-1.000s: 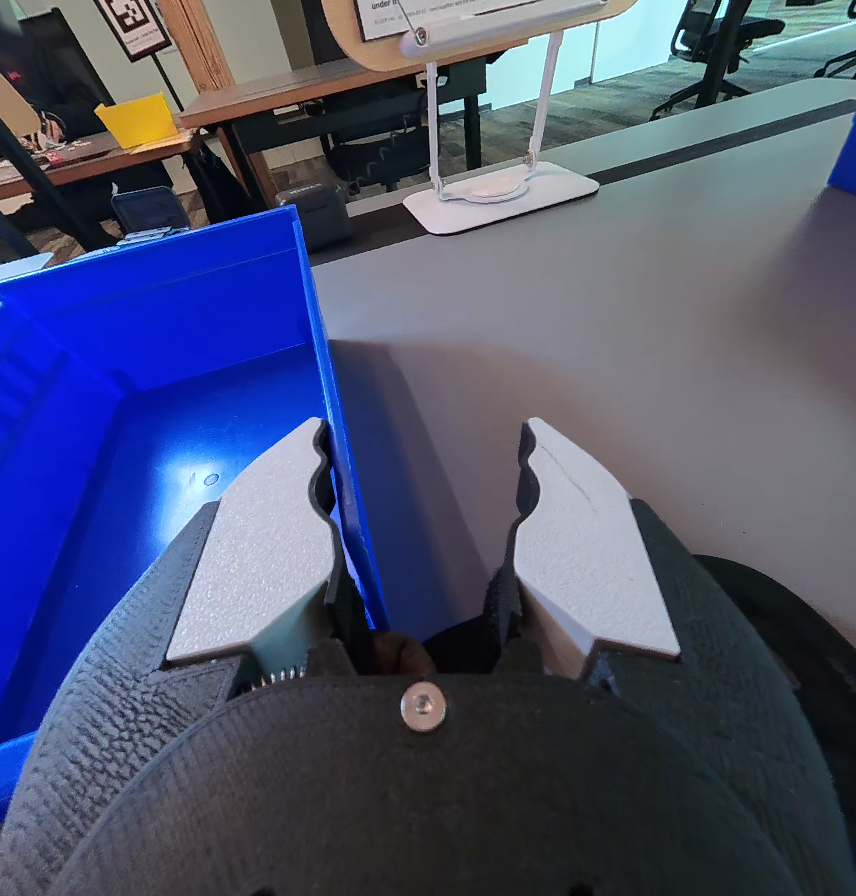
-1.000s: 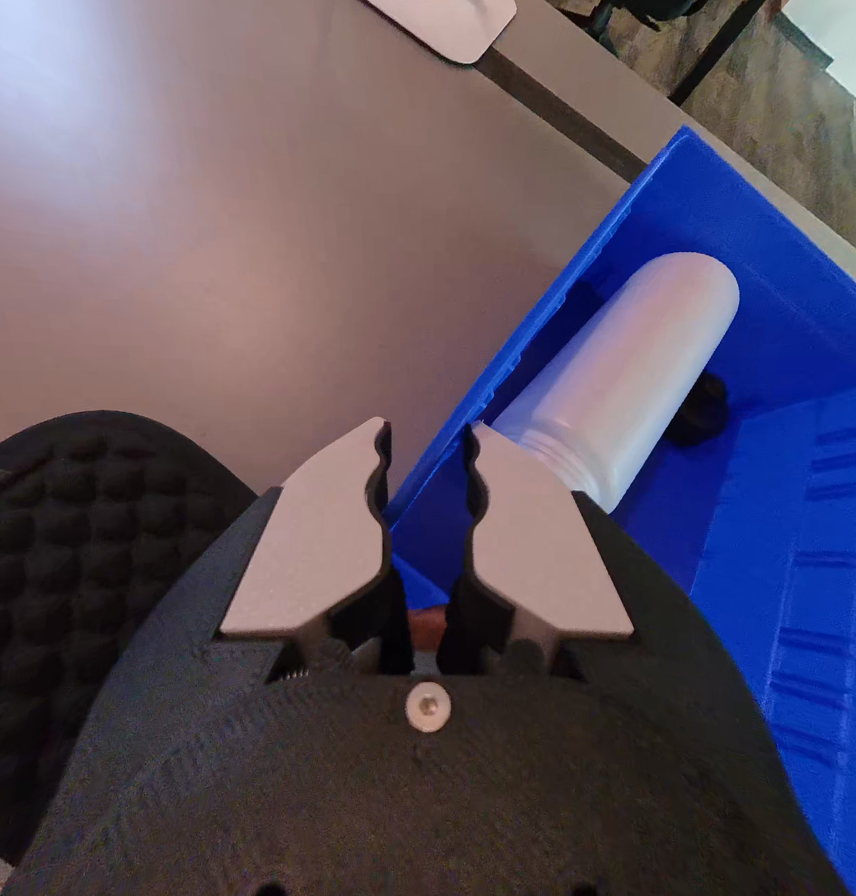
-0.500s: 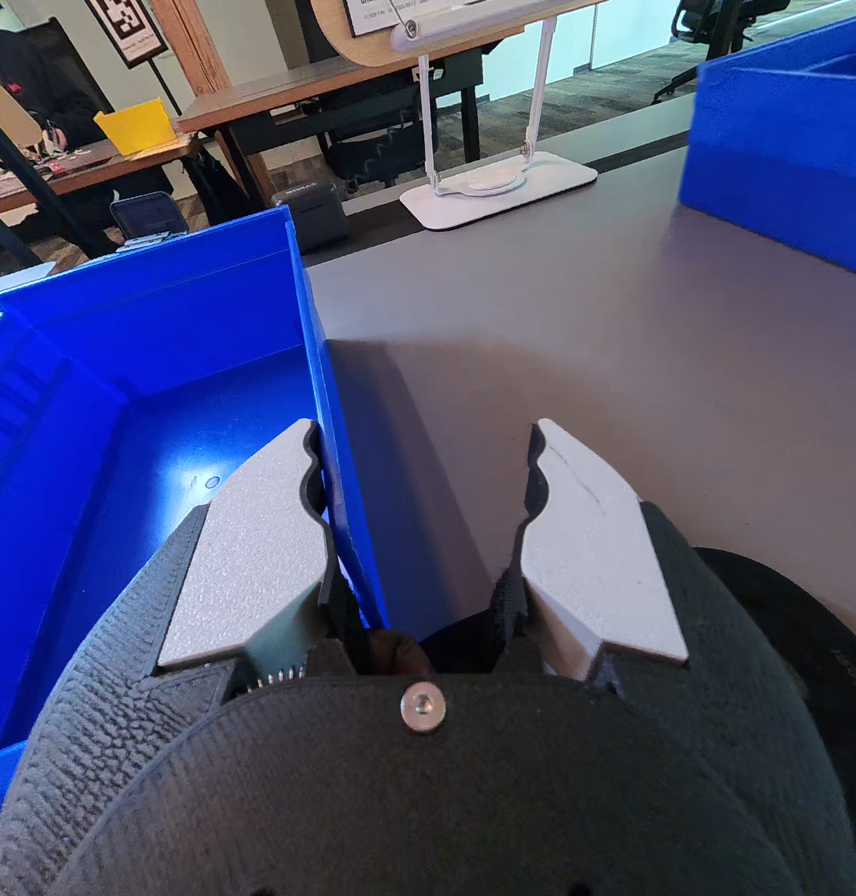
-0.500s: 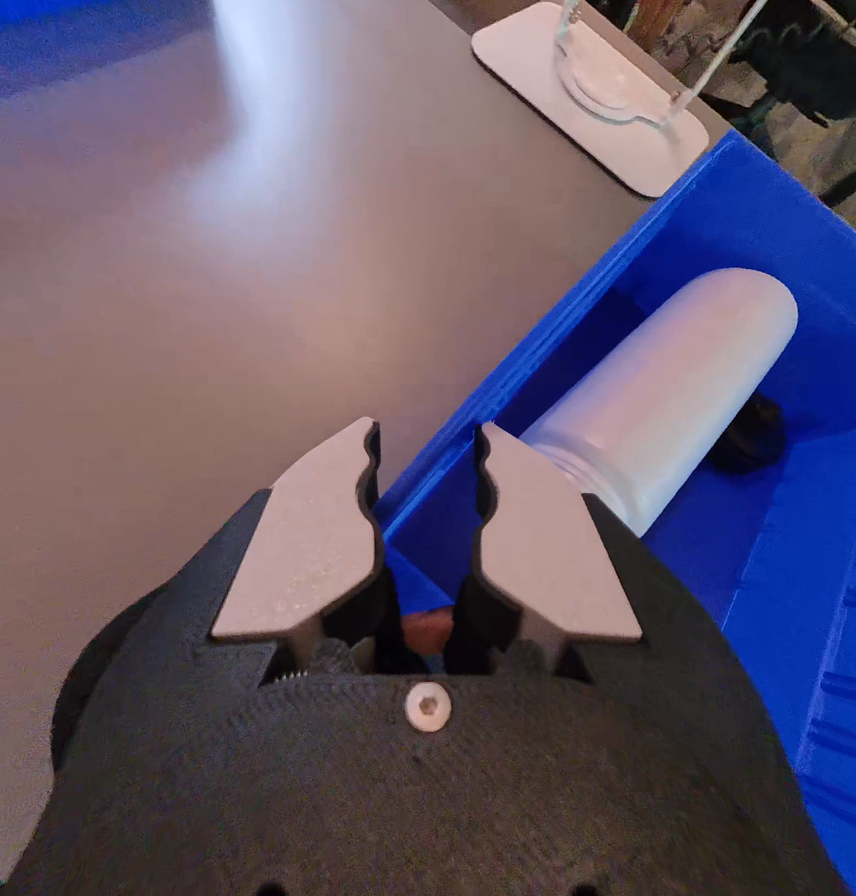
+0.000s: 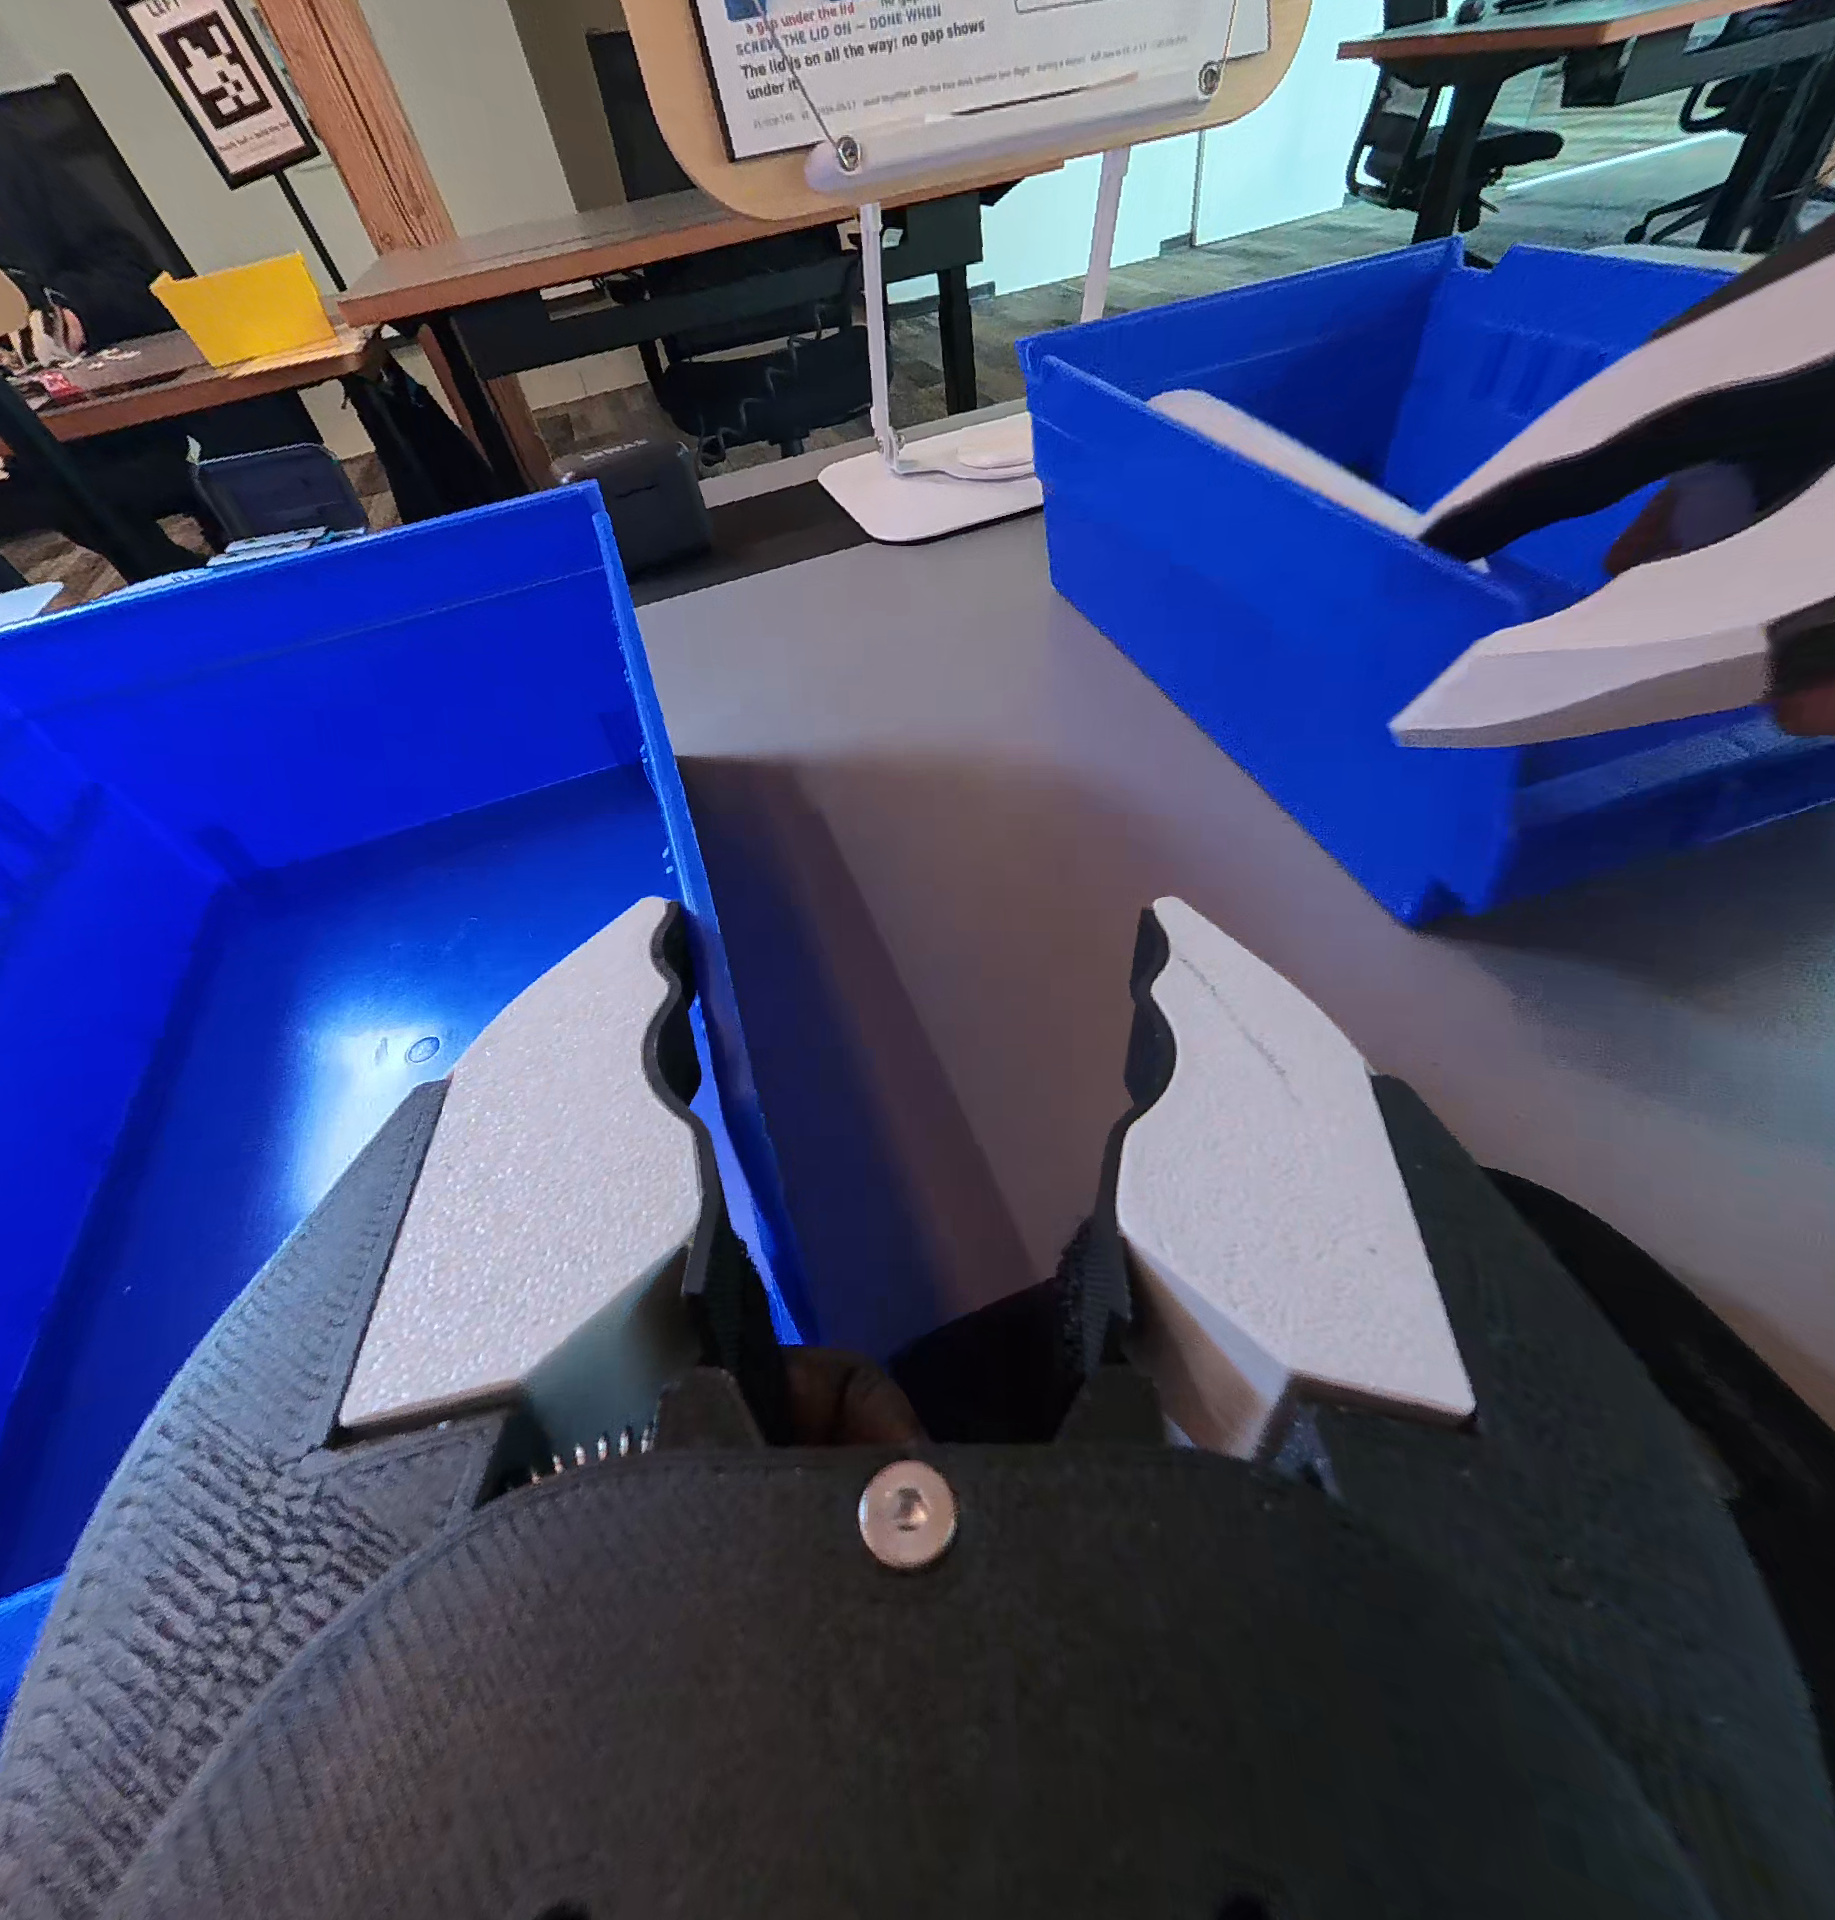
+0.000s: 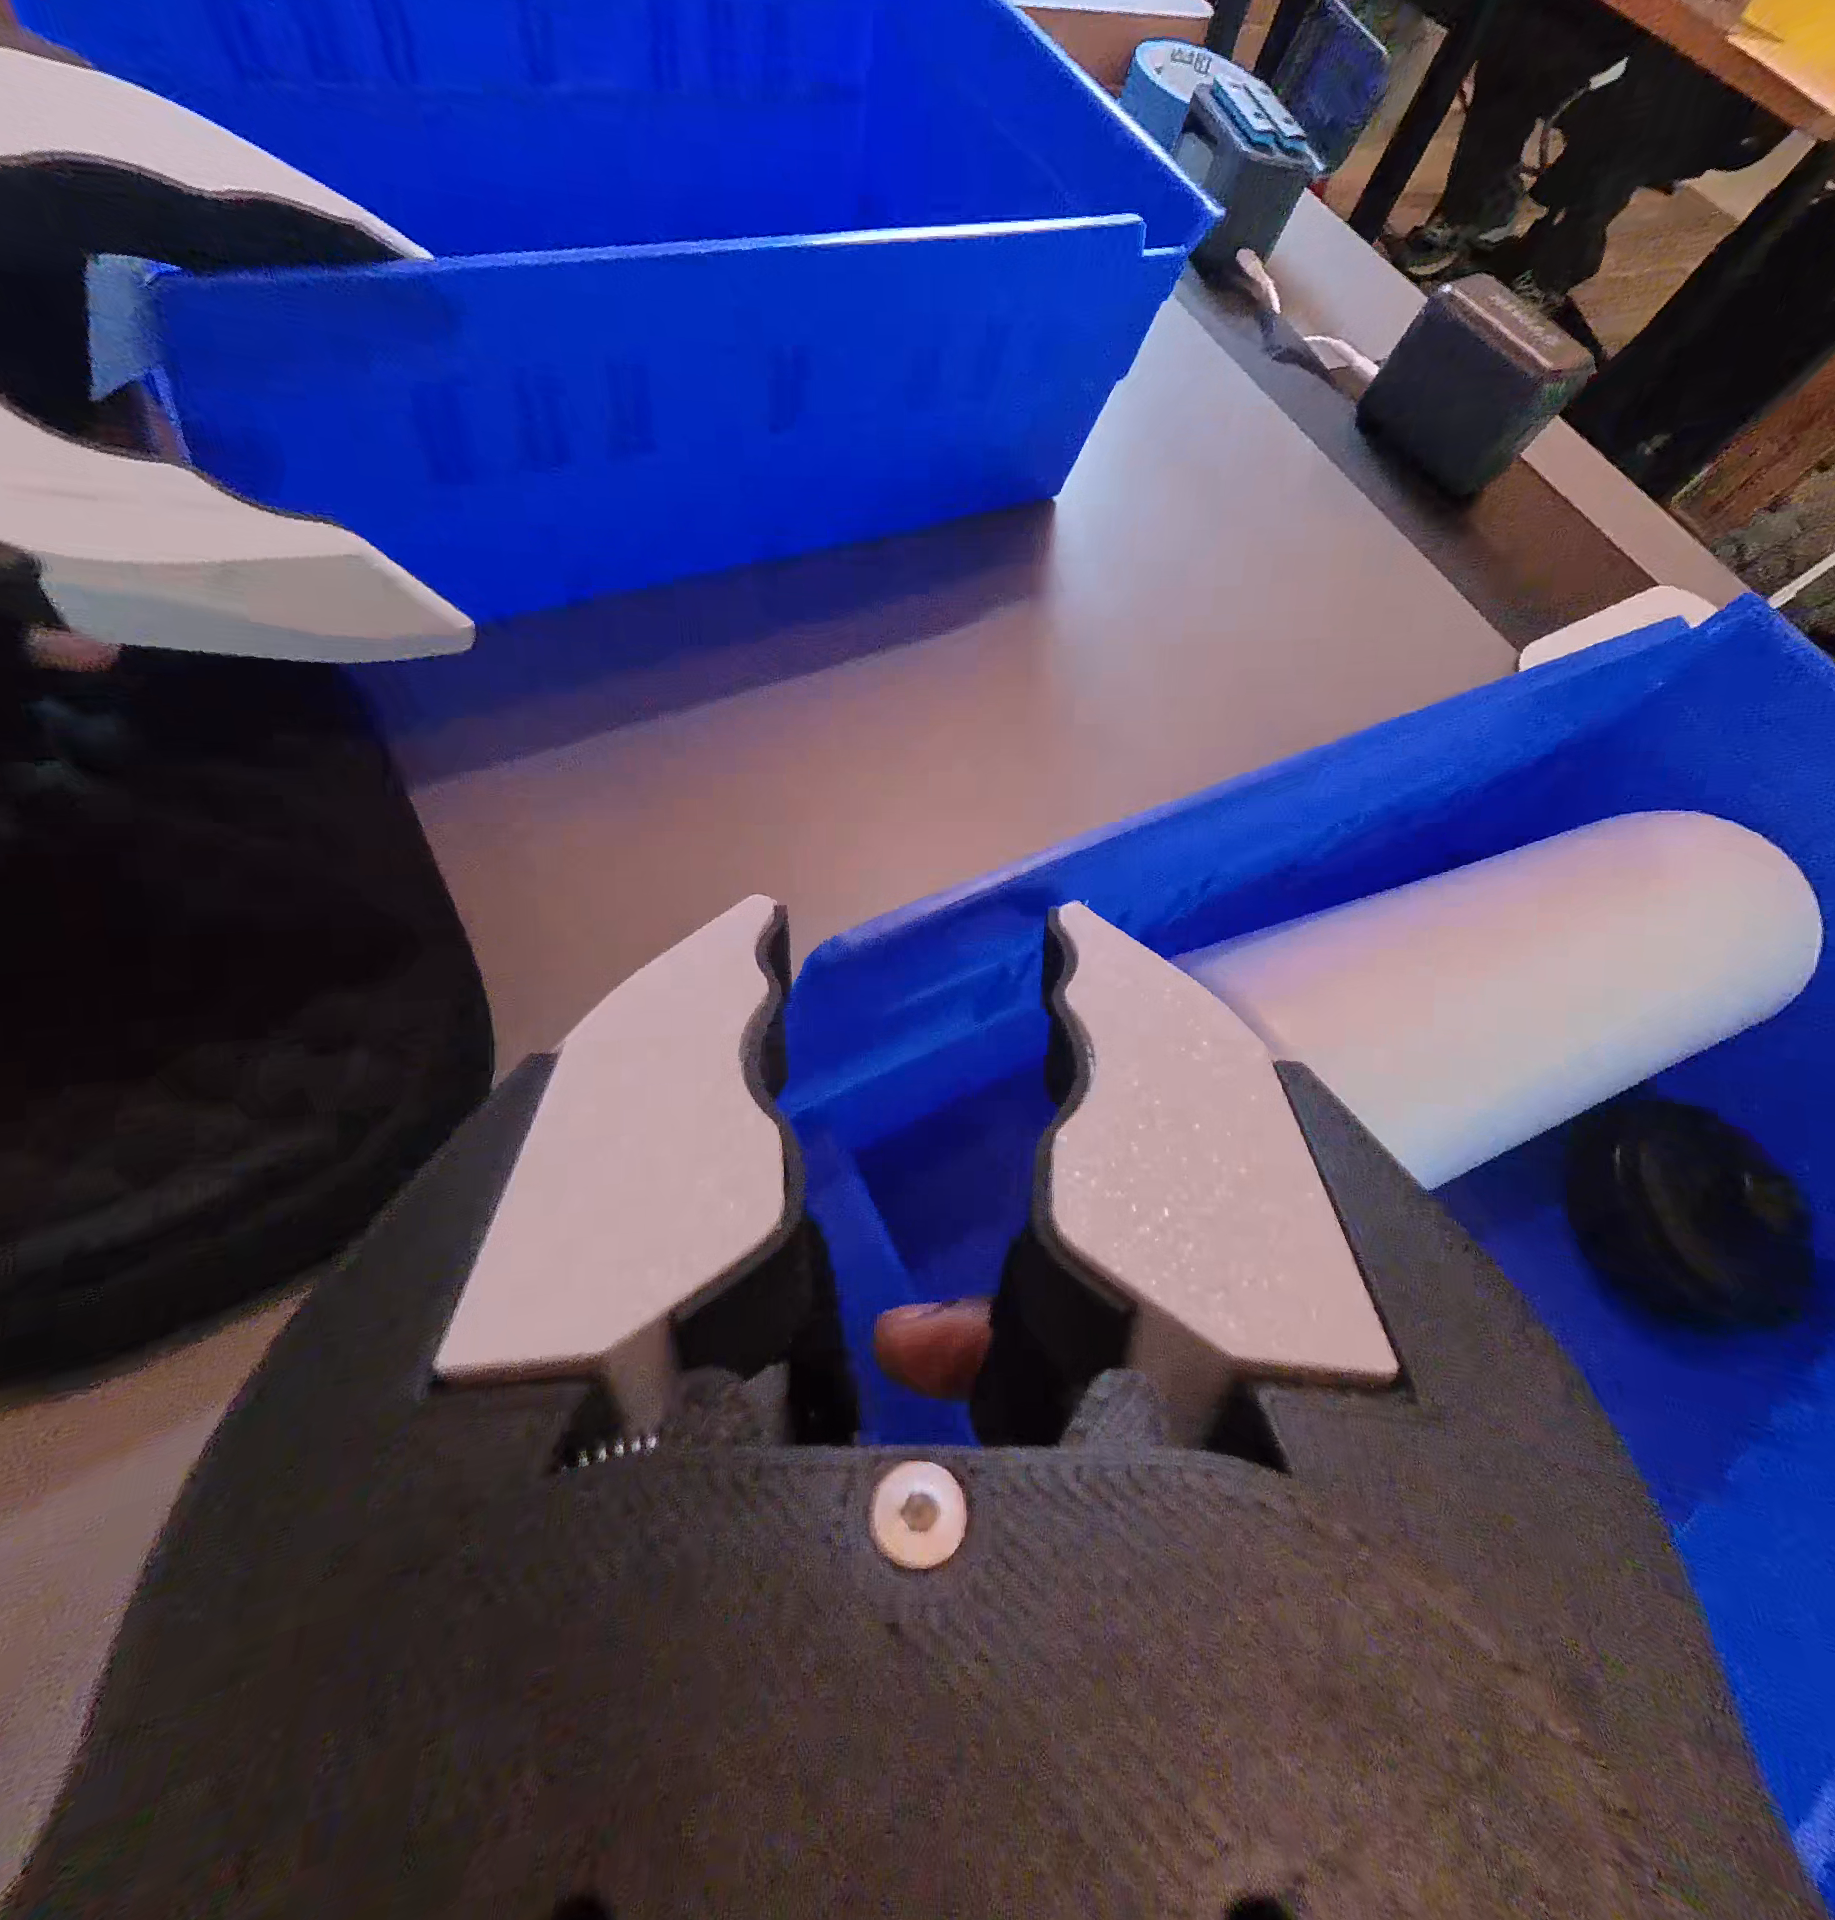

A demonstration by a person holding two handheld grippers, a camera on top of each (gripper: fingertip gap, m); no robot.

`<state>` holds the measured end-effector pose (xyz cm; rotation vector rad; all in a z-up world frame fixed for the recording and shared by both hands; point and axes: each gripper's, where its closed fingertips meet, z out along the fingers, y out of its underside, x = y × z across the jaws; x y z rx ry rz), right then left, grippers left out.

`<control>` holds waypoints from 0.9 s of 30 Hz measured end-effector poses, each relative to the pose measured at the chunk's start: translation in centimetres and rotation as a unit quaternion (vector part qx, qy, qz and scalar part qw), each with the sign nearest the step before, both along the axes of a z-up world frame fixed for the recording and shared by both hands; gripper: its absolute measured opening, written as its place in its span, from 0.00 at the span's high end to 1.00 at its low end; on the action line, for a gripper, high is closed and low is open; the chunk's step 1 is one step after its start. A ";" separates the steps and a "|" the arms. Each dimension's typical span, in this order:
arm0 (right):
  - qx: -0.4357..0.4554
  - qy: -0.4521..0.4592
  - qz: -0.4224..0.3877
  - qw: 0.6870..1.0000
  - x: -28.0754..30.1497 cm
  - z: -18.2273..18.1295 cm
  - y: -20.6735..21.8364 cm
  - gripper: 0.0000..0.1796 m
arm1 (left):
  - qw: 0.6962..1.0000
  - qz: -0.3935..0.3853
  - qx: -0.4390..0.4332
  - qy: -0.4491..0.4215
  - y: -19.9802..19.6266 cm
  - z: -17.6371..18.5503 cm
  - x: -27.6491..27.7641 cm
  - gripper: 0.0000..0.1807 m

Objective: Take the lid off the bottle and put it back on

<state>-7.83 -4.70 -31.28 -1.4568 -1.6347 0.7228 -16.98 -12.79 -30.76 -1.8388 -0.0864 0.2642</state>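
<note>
The white bottle (image 6: pixel 1495 997) lay on its side in the right blue bin (image 6: pixel 1308 821), its black lid (image 6: pixel 1687 1210) off and just beside it. The right gripper (image 6: pixel 913 997) straddled that bin's near wall, jaws apart. The left gripper (image 5: pixel 908 977), jaws wide apart, straddled the left blue bin (image 5: pixel 269 675) wall on the grey bench (image 5: pixel 996 727).

Bottle (image 6: pixel 1495 997): neck end hiding behind right claw (image 6: pixel 913 997) finger. Right bin (image 6: pixel 1723 1455) running off frame edge. Lid (image 6: pixel 1687 1210) blurring.
</note>
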 end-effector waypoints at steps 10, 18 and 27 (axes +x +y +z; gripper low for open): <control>0.081 -0.025 -0.062 0.994 -0.1 -1.4 -0.1 0.78 | 1.000 0.001 0.012 -0.003 -0.8 0.6 -0.1 0.56; 0.125 -0.010 -0.029 0.992 -1.5 -1.3 -0.8 0.79 | 1.000 0.008 0.014 0.009 -1.6 1.3 -0.4 0.57; 0.134 -0.001 0.035 0.990 -4.3 -1.2 -3.0 0.79 | 0.998 0.055 0.033 0.024 -5.3 3.5 -3.1 0.57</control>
